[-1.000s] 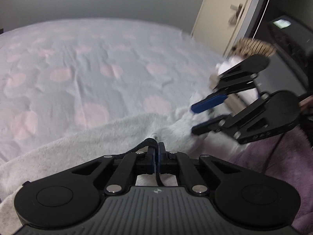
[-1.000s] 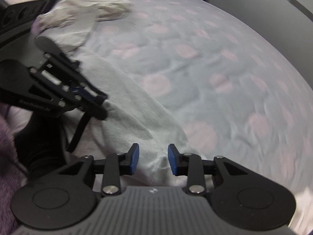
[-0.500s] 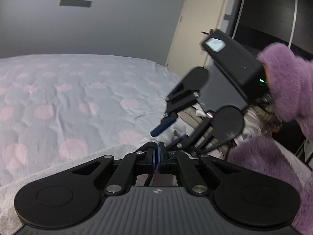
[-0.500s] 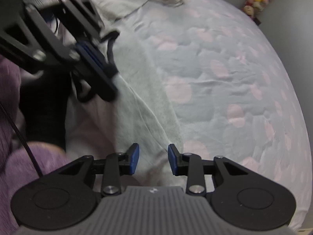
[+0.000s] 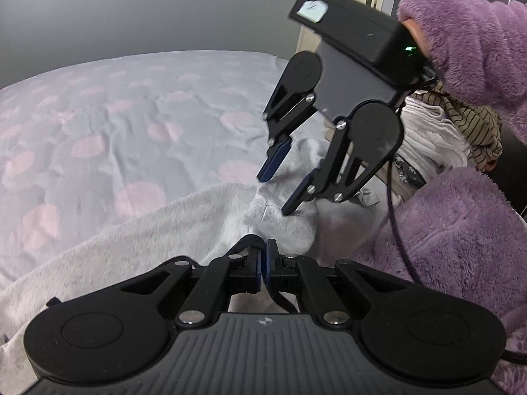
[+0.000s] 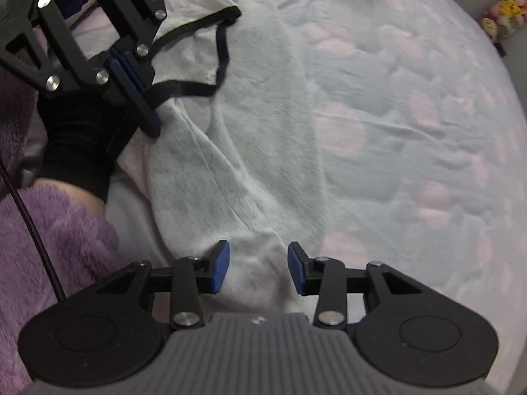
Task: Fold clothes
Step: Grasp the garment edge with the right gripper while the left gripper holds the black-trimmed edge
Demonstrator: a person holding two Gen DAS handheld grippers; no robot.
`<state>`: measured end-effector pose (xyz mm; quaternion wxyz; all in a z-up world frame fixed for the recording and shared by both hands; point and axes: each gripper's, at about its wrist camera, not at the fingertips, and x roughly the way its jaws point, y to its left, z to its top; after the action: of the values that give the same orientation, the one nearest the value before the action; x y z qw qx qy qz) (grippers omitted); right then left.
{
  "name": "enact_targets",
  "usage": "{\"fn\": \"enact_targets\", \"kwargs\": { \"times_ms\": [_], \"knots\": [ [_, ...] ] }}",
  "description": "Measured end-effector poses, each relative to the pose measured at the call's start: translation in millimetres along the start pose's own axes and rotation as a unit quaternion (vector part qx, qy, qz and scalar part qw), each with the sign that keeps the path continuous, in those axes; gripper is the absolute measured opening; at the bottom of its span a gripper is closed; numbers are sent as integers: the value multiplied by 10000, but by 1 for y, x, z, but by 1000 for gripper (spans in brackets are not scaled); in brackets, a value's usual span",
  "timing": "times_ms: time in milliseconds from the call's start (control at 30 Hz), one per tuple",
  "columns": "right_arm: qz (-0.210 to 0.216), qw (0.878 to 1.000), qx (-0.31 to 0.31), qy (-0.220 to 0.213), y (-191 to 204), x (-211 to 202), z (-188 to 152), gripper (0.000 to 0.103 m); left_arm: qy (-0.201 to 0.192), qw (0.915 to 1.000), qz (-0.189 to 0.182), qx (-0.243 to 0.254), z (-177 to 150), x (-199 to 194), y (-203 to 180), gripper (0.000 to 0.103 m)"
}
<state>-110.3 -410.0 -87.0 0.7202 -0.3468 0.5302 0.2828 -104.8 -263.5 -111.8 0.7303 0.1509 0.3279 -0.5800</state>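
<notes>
While the grey garment [image 6: 250, 151] lies stretched along the near edge of the bed [image 6: 411, 105], running from 6 o'clock up toward 11 o'clock in the right wrist view, two grips are being set up at its ends.

- Left hand-held gripper [image 5: 263, 256]: jaws together, clamped on the garment's black-trimmed edge [image 6: 197, 89]; the grey cloth is seen drawn into the shut pads at 10 o'clock of the right wrist view.
- Right hand-held gripper [image 6: 258, 271]: jaws apart and just opened wider; grey cloth is seen between the blue pads, which are not pressed on it. Nothing is held yet.
- Change since a second ago: the right hand-held gripper has been rolled and tipped steeply down over the garment's lower end, where before it was aimed more across the bed.
- In the left wrist view it is seen at 1 o'clock, poised above a raised fold of the cloth.
- A purple fleece sleeve [image 5: 461, 33] is noted behind it; a pile of other laundry [image 5: 438, 131] is noted at 2 o'clock.

Judgement: a second pinch is probably being prepared, so that the garment can be lifted by both ends and folded. The fold itself is not yet begun.
</notes>
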Motion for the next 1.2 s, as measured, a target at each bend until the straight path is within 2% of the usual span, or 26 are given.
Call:
{"fn": "enact_targets", "kwargs": {
  "times_ms": [167, 200, 233, 467, 600, 667, 800, 900, 1067, 1167, 1200],
  "knots": [
    [303, 9994, 162, 41, -6, 26, 2, 36, 152, 9997, 142, -158, -5, 5, 9, 1],
    [362, 9991, 216, 53, -7, 29, 1, 20, 155, 9996, 154, -205, -6, 5, 11, 1],
    [411, 9988, 270, 59, -7, 31, 0, 9, 156, 9994, 165, -251, -6, 5, 14, 1],
    [22, 9959, 773, -467, 3, -14, -27, 6, 105, 9990, 85, -424, -5, 4, 18, 1],
    [-208, 9920, 1054, -668, 25, -42, -44, 6, 276, 9991, 44, -315, -5, 11, 11, 1],
    [-194, 9918, 1090, -635, 42, -50, -49, 6, 299, 9993, -22, -222, -6, 12, 7, 1],
    [-162, 9925, 1120, -451, 70, -55, -54, 6, -98, 9995, -290, -65, -4, 1, -4, 1],
    [-264, 9911, 1227, -453, 79, -53, -59, 6, -190, 9995, -73, 240, -1, -2, -15, 1],
    [-395, 9902, 1282, -393, 83, -45, -58, 8, -100, 9983, 166, 546, -3, 5, -20, 1],
    [-405, 9903, 1279, -367, 81, -41, -55, 9, -51, 9983, 242, 529, -5, 5, -19, 1],
    [-416, 9903, 1277, -365, 80, -40, -54, 12, -35, 9984, 251, 514, -5, 5, -18, 1]
  ]
}}
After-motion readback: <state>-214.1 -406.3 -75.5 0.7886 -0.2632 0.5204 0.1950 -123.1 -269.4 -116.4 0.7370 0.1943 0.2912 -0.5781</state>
